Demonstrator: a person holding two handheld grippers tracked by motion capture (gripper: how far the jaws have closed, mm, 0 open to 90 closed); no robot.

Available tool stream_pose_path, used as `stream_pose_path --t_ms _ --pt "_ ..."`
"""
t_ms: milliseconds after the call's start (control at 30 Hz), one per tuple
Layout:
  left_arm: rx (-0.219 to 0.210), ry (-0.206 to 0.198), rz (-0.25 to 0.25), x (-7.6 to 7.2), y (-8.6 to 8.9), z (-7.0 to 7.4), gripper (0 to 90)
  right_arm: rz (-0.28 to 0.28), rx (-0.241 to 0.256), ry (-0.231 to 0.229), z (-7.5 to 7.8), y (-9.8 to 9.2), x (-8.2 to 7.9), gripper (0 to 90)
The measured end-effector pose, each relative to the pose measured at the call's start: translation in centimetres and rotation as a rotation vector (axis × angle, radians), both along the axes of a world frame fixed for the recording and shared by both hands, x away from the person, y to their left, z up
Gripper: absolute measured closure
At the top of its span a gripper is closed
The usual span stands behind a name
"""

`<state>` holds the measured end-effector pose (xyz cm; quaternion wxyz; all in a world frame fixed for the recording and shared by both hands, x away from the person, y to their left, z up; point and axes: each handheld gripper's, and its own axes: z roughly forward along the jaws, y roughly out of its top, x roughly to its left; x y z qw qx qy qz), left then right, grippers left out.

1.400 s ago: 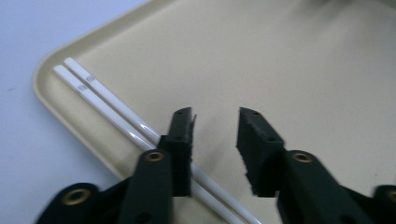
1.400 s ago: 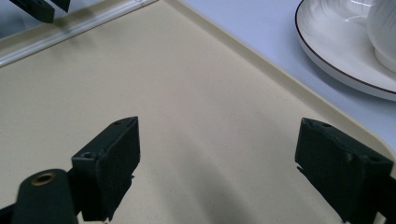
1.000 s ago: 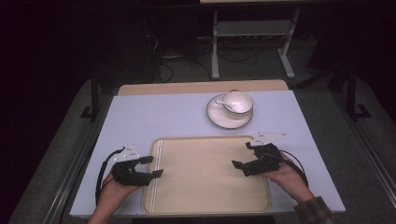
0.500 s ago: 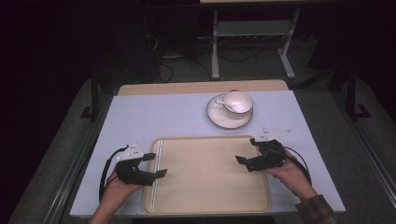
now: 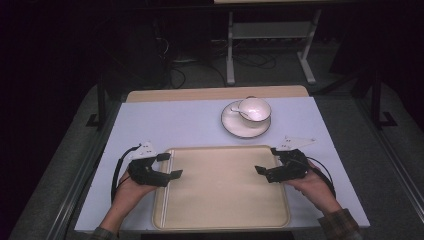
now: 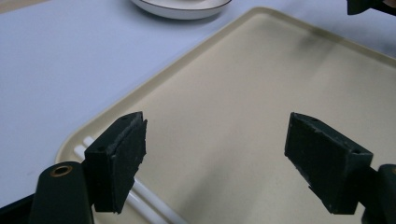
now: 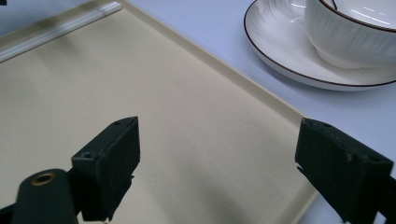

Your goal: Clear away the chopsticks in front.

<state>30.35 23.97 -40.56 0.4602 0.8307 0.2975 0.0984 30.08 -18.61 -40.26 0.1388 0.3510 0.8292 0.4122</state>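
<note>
Change: both grippers have edged slightly inward over the tray's side edges; cup and saucer unmoved.
Table (image 5: 170,125): pale blue top, carries everything.
Tray (image 5: 220,200): beige, bare, at the table's near edge, centred.
Saucer (image 5: 234,125): beyond the tray's far right corner, apart from it.
Cup (image 5: 254,110): upright on the saucer.
Left gripper (image 5: 169,165): over the tray's left edge, jaws wide apart, holding nothing.
Right gripper (image 5: 268,163): over the tray's right edge, jaws wide apart, holding nothing.

The rectangular beige plastic tray (image 5: 220,195) looks matt and faintly grainy, with a smooth moulded rim. The white round china saucer (image 7: 280,51) and ribbed white china cup (image 7: 355,32) shine glossy. The pale blue tabletop (image 5: 170,122) is smooth and matt, edged with bare wood at its far edge. Both grippers' black pads (image 6: 116,158) look rough and rubbery.
</note>
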Motion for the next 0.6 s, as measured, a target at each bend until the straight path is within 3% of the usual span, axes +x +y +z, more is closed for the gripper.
stream_pose_path --t_ms 600 --pt "-0.023 -0.009 -0.045 4.7 -3.1 1.7 20.3 -0.041 0.005 -0.007 -0.4 -1.9 -1.1 13.2"
